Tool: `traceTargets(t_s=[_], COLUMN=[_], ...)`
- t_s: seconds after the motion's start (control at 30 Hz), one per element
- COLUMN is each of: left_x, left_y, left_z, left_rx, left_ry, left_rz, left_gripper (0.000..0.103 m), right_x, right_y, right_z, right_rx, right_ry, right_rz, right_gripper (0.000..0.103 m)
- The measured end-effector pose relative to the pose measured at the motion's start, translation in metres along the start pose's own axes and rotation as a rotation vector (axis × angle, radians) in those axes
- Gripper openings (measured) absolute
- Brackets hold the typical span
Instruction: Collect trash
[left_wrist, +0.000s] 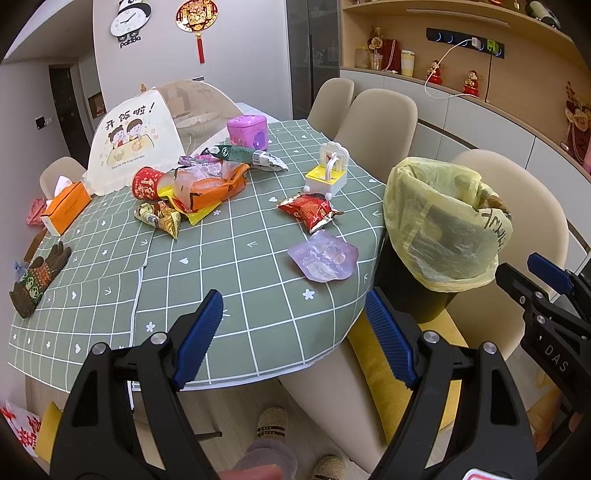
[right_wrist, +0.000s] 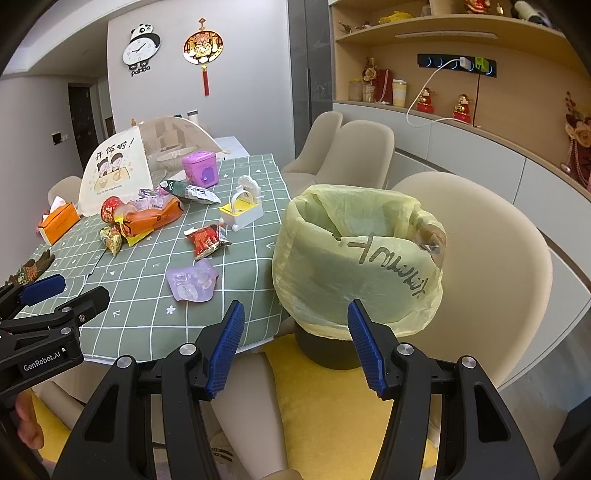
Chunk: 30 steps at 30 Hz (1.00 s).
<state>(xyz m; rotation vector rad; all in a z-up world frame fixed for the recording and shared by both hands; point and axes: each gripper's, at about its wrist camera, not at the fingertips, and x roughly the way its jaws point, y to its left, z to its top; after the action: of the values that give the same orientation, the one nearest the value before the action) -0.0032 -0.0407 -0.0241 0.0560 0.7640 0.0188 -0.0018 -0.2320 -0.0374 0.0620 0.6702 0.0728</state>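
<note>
Green checked cloth covers the counter (left_wrist: 236, 266), and the landmark for everything else is the trash bin (right_wrist: 354, 258), a dark bin lined with a yellow bag that stands on a yellow cushion on a beige chair, just beside the edge of the counter.

Nearest to the bin, on the cloth, lies a purple pouch (left_wrist: 324, 258). A little farther from the bin lies a red snack wrapper (left_wrist: 309, 211), and behind it stands a white and yellow toy (left_wrist: 328, 172). Well apart from the bin, a heap of trash waits: an orange bag (left_wrist: 210, 186), a red paper cup (left_wrist: 147, 184) on its side, a gold wrapper (left_wrist: 160, 218) and a green packet (left_wrist: 245, 155). An orange tissue box (left_wrist: 65, 207) and a knitted glove (left_wrist: 37, 280) lie at the far side from the bin.

The left claw (left_wrist: 295, 336) is wide open and holds nothing; it hovers over the near edge of the counter. The right claw (right_wrist: 295, 345) is also wide open and empty, directly in front of the bin.

I judge the task to be at an early stage. Something brown shows at the rim of the bag, but I cannot tell what it is. All the wrappers on the cloth are left to collect, and the purple pouch seems the easiest first piece.
</note>
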Motion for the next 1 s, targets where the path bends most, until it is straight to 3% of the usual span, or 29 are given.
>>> traceTargets(t_s=[0.77,1.0], left_x=[-0.001,0.018], left_y=[0.001,0.027], left_z=[0.000,0.009], left_rx=[0.016,-0.029], left_ry=[0.003,0.030], left_rz=[-0.017,-0.037], left_gripper=[0.076,0.076], right_x=[0.000,0.008], right_y=[0.002,0.012], right_z=[0.000,0.014], right_rx=[-0.001,-0.015], right_ry=[0.004,-0.001], right_rz=[-0.003,-0.014], right_gripper=[0.055,0.055])
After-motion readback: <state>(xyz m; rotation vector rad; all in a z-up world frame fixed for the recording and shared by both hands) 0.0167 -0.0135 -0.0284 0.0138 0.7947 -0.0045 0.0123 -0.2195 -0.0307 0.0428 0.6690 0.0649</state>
